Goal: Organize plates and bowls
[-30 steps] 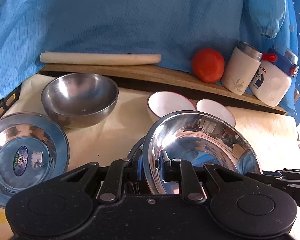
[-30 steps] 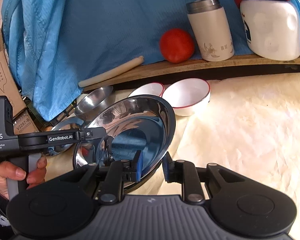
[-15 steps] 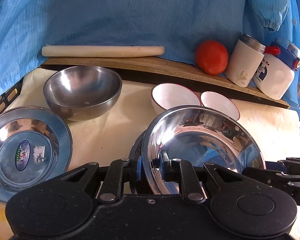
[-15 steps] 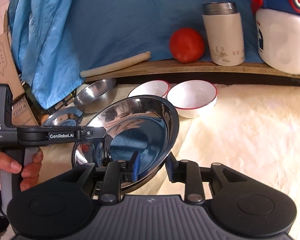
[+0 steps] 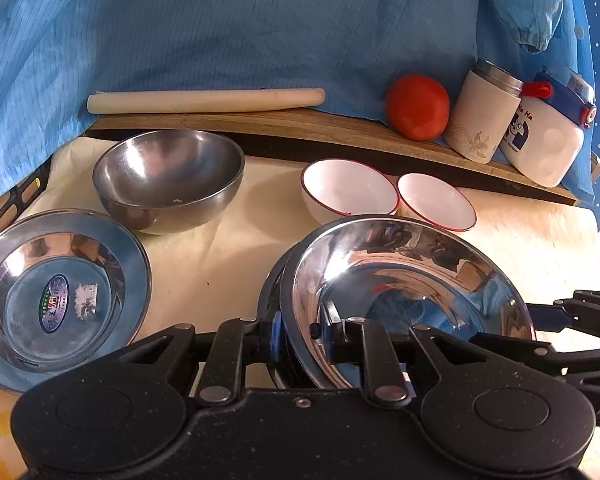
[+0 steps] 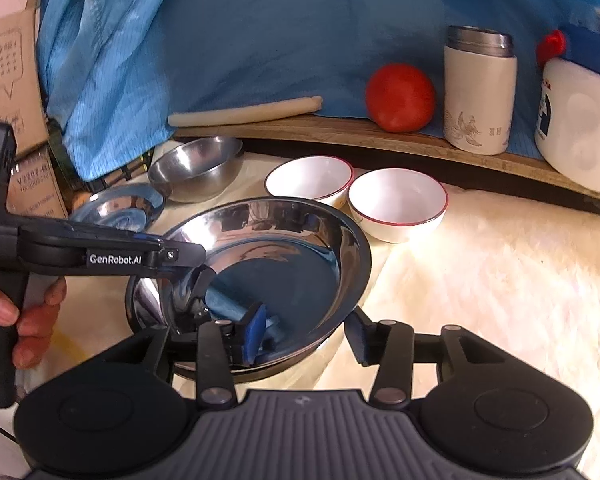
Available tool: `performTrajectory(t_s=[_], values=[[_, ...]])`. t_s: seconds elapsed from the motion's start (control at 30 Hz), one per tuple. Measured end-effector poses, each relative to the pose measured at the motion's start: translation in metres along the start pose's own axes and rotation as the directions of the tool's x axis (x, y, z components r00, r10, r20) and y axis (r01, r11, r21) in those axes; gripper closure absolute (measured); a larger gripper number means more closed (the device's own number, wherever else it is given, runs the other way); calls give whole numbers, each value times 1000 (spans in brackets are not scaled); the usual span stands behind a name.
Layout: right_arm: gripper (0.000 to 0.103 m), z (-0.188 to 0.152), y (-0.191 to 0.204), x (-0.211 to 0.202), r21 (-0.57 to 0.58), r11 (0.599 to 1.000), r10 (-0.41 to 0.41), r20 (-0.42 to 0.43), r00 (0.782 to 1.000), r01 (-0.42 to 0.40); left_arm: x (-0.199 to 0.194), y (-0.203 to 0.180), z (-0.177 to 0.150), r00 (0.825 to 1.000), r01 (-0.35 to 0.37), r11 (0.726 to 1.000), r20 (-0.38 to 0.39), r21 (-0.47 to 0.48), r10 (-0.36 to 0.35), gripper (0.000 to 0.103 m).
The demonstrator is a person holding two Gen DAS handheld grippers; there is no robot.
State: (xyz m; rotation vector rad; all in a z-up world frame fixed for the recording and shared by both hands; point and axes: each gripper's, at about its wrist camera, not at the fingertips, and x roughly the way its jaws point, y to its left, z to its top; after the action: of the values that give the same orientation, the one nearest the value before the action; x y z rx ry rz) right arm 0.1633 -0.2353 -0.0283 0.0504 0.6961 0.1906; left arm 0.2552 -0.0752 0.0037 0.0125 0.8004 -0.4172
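Note:
A shiny steel plate (image 5: 404,276) (image 6: 276,264) lies on another steel plate (image 5: 274,288) on the cream cloth. My left gripper (image 5: 302,336) is shut on the near rims of these plates. My right gripper (image 6: 306,332) is open, its jaws straddling the plate's rim without gripping it. A steel plate with a sticker (image 5: 56,296) lies at the left. A deep steel bowl (image 5: 168,180) (image 6: 196,168) stands behind it. Two white red-rimmed bowls (image 5: 348,190) (image 5: 436,206) stand side by side further back.
A wooden board (image 5: 300,128) along the back carries a rolling pin (image 5: 204,100), a tomato (image 5: 418,106), a white flask (image 5: 486,122) and a white jug with a blue lid (image 5: 548,136). Blue cloth (image 5: 260,24) hangs behind. Cardboard boxes (image 6: 8,92) stand at the left.
The right gripper has opened and let go of the plate's rim. The held plate has come down from its tilt onto the plate beneath it. The left gripper stays shut.

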Motion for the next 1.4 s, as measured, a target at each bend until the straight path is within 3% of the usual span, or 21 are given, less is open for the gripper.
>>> performTrajectory(t_s=[0.2,0.27,0.33,0.83,0.9,1.07,1.13,1.2,1.4], values=[[47,-1,10,1,-79,996,-47,-5,999,47,-2,0,-4,1000,11,1000,-1,-6,-11,83],[36,-1,14,-1,-109,992,-70,4,998,70,-4,0,-5,1000,11,1000,1,-7,-11,83],[31,-1,19,-3,-144,985,-92,21,996,94,-7,0,-7,1000,12,1000,6,-10,-12,83],[28,-1,27,1,-178,980,-89,23,996,92,-19,1,-13,999,19,1000,44,-5,-19,78],[28,-1,27,1,-180,979,-89,32,996,93,-21,-2,-13,999,1,1000,53,14,-2,69],[25,-1,26,0,-177,980,-82,39,996,88,-21,1,-14,999,-17,1000,49,19,16,61],[21,-2,26,-1,-176,981,-79,43,996,85,-22,3,-15,998,-16,1000,58,14,15,51],[16,-2,26,-2,-171,982,-74,54,996,82,-27,6,-18,996,-12,1000,83,3,12,30],[6,2,23,-10,-147,988,-43,103,994,58,-54,30,-29,986,-55,995,155,-84,68,10]])
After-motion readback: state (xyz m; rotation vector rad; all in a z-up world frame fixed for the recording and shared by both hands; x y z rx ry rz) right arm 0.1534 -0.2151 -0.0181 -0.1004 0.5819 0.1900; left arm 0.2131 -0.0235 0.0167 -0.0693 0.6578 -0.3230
